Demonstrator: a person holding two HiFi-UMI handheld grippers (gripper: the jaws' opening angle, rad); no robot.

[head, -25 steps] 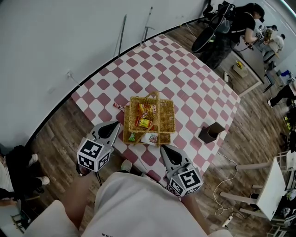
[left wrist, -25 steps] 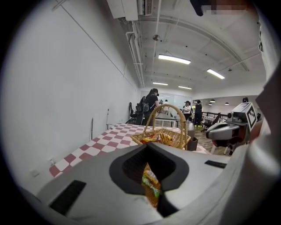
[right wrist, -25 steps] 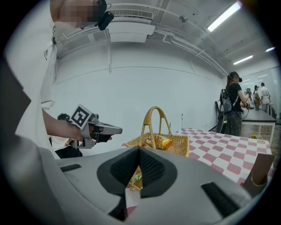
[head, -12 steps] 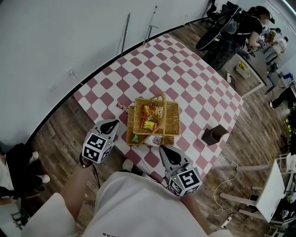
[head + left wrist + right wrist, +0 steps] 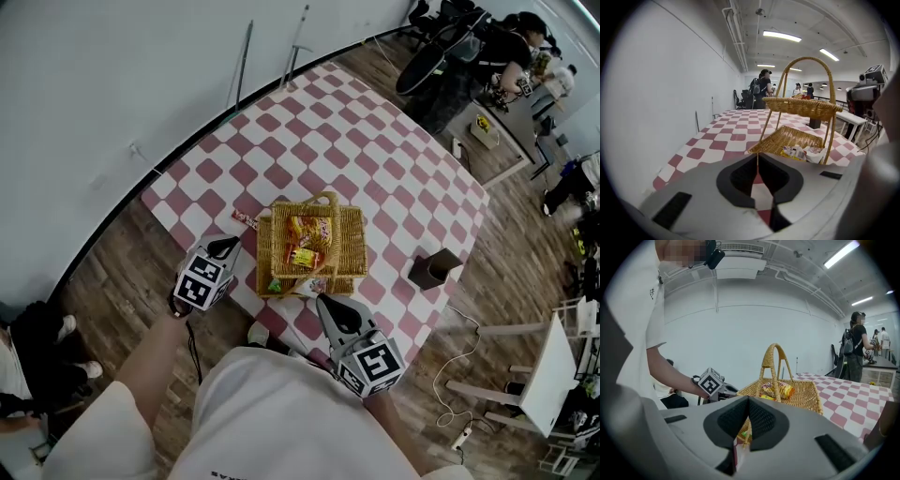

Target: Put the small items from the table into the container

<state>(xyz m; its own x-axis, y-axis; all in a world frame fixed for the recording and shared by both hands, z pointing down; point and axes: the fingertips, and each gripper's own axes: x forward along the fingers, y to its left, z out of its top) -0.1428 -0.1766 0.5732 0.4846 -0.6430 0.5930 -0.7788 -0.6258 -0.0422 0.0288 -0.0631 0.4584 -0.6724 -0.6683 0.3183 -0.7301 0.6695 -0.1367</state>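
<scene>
Red-and-white checked cloth covers the table (image 5: 375,141). Near its front edge sits the wicker basket (image 5: 351,240) with bright snack packets (image 5: 307,232) inside, while one small red-wrapped item (image 5: 244,219) lies on the cloth just left of it. I have the left gripper (image 5: 228,247) just short of that item, its jaws opening with nothing between them, and the right gripper (image 5: 329,303) at the basket's near corner, jaws together on nothing; farther right a dark box (image 5: 431,269) stands well apart from the basket.
</scene>
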